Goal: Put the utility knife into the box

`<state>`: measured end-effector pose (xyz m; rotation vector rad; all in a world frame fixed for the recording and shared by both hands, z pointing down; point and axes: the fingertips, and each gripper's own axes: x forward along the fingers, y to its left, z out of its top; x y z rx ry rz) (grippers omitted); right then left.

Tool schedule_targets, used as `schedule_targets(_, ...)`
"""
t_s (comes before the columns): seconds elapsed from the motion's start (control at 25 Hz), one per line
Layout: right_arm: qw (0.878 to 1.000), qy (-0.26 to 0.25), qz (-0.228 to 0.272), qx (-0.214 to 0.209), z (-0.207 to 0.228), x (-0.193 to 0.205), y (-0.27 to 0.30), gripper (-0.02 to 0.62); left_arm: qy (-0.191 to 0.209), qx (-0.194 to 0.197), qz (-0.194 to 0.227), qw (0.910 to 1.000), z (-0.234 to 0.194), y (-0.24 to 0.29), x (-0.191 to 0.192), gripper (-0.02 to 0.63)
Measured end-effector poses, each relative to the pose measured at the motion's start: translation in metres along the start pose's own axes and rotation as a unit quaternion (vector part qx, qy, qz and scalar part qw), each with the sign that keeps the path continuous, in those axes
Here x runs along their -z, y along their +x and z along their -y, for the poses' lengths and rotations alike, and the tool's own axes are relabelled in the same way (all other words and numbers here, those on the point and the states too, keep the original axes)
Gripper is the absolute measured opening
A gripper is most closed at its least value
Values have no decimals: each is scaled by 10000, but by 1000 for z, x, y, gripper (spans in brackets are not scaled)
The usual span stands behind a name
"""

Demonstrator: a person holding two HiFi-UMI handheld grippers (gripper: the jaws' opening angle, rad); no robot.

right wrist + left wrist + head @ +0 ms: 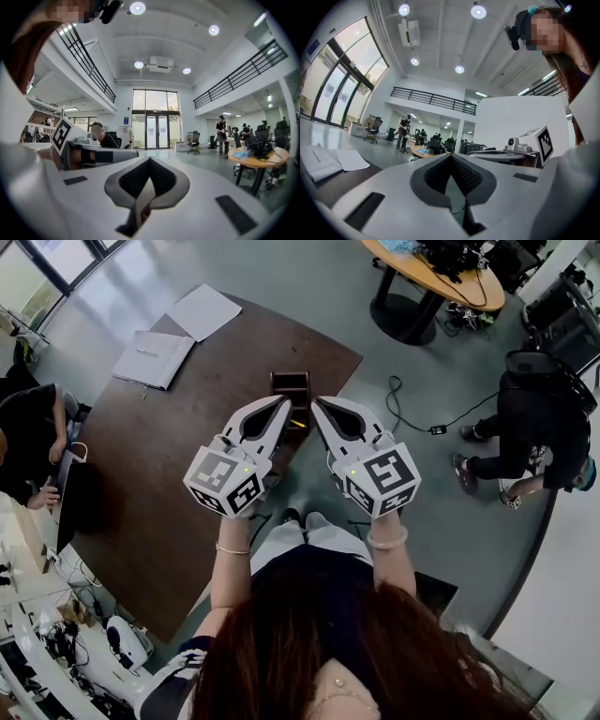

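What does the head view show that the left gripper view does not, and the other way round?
Only the head view shows the small dark open-topped box. Only the left gripper view shows the round ceiling lamps and the black balcony railing. Both show the white papers on the dark brown table, and the round wooden table further away.

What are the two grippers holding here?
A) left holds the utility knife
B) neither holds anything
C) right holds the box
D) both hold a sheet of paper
B: the left gripper and right gripper each show jaw tips together with nothing between; the box stands on the table.
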<state>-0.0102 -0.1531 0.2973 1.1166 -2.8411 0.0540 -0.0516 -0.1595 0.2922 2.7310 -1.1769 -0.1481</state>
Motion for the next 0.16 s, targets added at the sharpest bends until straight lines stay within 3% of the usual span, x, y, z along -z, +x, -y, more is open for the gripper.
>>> schedule_targets(0.16,10000,-5,-9,8,-1,1,-1,15,-13,5,-14,10000,-1,0,2,-11)
